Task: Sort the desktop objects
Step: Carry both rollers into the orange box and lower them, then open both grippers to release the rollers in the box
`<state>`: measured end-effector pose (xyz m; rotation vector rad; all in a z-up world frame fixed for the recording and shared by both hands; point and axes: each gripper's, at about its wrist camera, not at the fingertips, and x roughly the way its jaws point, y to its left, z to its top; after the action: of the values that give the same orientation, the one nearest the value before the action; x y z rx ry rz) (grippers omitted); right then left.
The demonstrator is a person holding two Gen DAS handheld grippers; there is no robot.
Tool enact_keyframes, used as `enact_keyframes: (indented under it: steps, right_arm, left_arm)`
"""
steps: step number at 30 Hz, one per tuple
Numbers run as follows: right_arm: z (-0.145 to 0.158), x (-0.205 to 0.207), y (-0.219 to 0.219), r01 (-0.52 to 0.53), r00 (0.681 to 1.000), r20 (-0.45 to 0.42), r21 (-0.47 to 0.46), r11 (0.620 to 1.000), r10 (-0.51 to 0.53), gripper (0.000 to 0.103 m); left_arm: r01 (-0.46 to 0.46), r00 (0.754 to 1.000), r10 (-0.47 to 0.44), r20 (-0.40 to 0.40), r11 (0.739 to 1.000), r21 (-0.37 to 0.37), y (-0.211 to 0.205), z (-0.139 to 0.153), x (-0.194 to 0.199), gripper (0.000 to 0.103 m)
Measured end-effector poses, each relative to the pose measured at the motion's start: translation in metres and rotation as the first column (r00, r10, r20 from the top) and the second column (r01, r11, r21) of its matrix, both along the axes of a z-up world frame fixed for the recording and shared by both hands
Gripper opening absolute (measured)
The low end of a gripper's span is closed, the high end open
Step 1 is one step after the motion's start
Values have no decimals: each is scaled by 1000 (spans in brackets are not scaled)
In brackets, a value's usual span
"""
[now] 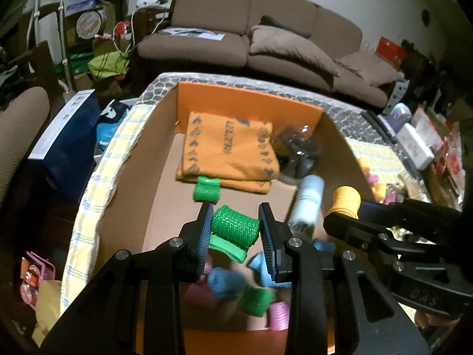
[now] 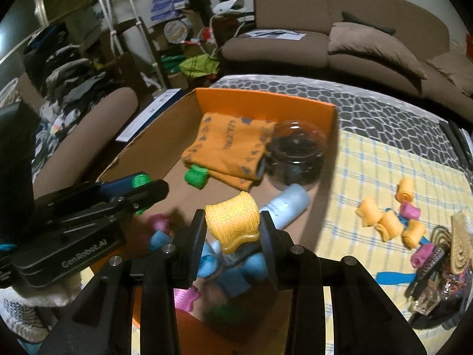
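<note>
While both grippers hang over the open orange box (image 1: 251,100), each has a catch: the left gripper (image 1: 235,230) is clamped on a green mesh hair roller (image 1: 235,227), the roller lying crosswise between the blue-padded fingers (image 1: 207,227) with its green plastic clip (image 1: 227,248) poking out underneath; the right gripper (image 2: 233,230) is squeezed onto a yellow mesh hair roller (image 2: 233,222), pinched narrow at the pads and flaring above them; from the left camera that same yellow roller shows at the right, held above the box's right wall; from the right camera the left gripper's green roller peeks out at the left, above the box floor. Down below the jaws, on the cardboard floor, lies a loose heap of rollers, blue ones (image 1: 226,284), a green one (image 1: 257,298) and pink ones (image 1: 278,315); one more green roller (image 1: 207,193) sits against the edge of a folded orange cloth (image 1: 229,151) at the far end; just beside the cloth, a clear domed container (image 2: 295,156) with dark contents, and a white bottle (image 2: 288,205) on its side near the right wall. Out on the yellow checked cloth (image 2: 384,171), to the right of the box, more yellow rollers (image 2: 387,222) and pink rollers (image 2: 409,210) lie scattered, well apart from the box; beyond the table, a brown sofa (image 1: 266,14).
</note>
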<state>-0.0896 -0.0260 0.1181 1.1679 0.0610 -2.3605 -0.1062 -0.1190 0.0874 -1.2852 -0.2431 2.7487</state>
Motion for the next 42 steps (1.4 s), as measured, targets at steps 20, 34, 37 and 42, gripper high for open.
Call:
enact_keyframes:
  steps: [20,34,37,42]
  right_arm:
    - [-23,1,-44,-75,996,52,43,996,73,36]
    - [-25,0,-49,-76,996,59,47,996,73,39]
    - [-24,-1,-48,-70,996,56,43,997,67,44]
    - [-19,-1,-44,-61,997,45,40,997,60,54]
  left_arm:
    - [28,996,-22,91,998,-64,-19,-21,-1,29]
    - [3,998,1,60,998,-59,-27,-7,3,35]
    - [-11,998,14,54,998,-56,-30,-4,4,42]
    - [-30,999,31,29,999,-42,-34,5,6,49]
